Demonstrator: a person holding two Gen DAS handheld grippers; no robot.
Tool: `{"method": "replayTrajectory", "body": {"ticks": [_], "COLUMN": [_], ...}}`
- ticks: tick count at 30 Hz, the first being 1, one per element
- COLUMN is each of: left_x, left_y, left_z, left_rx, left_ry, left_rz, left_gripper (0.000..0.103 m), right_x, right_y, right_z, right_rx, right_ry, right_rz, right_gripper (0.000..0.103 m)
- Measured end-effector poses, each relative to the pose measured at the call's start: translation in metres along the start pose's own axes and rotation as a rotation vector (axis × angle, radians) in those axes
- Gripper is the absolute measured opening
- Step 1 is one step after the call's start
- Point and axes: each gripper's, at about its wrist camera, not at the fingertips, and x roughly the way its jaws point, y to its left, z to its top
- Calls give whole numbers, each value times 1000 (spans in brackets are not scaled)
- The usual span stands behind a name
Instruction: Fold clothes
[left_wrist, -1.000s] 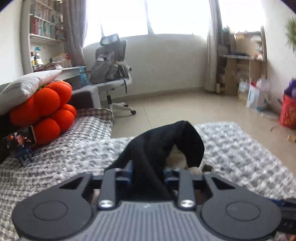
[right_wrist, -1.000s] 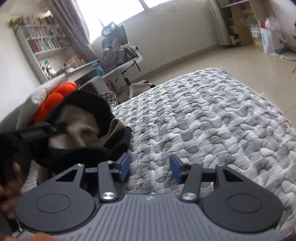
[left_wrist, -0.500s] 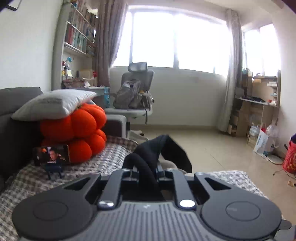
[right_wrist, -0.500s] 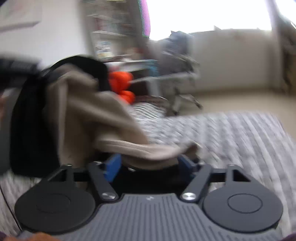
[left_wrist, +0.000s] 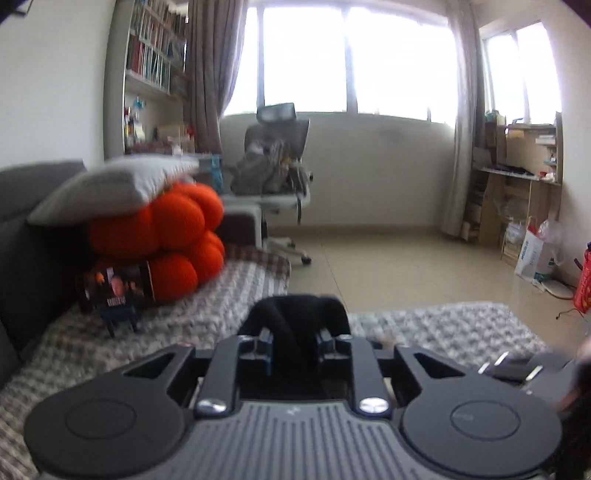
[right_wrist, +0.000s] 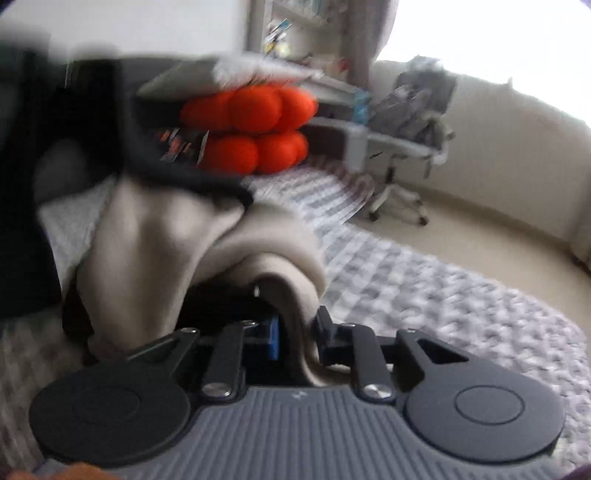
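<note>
The bed (left_wrist: 461, 325), spread with a grey-and-white knitted blanket (right_wrist: 461, 314), fills the lower half of both views, with an orange cushion (left_wrist: 173, 236) and a grey pillow (left_wrist: 110, 184) stacked at its far left end and an office chair (left_wrist: 280, 162) on the floor beyond.

The garment (right_wrist: 155, 229), black outside with a beige lining, now hangs lifted between the two claws instead of lying bunched on the blanket as it did a second ago. It sits in front of the right-wrist camera, raised off the bed, with its black edge running off toward the left.

The left claw (left_wrist: 294, 339) grips a fold of the black cloth; its jaws are opening a little, but the cloth is plainly pinched between them. A second ago it held the same fabric lower, close to the blanket.

The right claw (right_wrist: 295, 339) is what changed most. A second ago it stood open and empty beside the heap; now its jaws are closing on a beige fold, which passes straight between its blue pads (right_wrist: 274, 338).

With both ends held, the garment can probably be stretched out flat, the likely first step before any fold.
</note>
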Motion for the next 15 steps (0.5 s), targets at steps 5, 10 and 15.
{"method": "replayTrajectory", "body": {"ticks": [5,10,15], "left_x": [21,22,20], "left_y": [9,7,-12], "left_z": [-15,-26,-36], "left_rx": [-14,-28,18], "left_ry": [59,72,86], "left_rz": [28,-10,-51], "left_gripper": [26,42,73], "right_x": [-74,-141,-112], "right_y": [-22,-60,-90], "right_z": [29,26,-24], "right_rx": [51,161,229], "right_ry": [-166,-234,34], "right_rz": [-85,-123,-283], "right_gripper": [18,19,26]}}
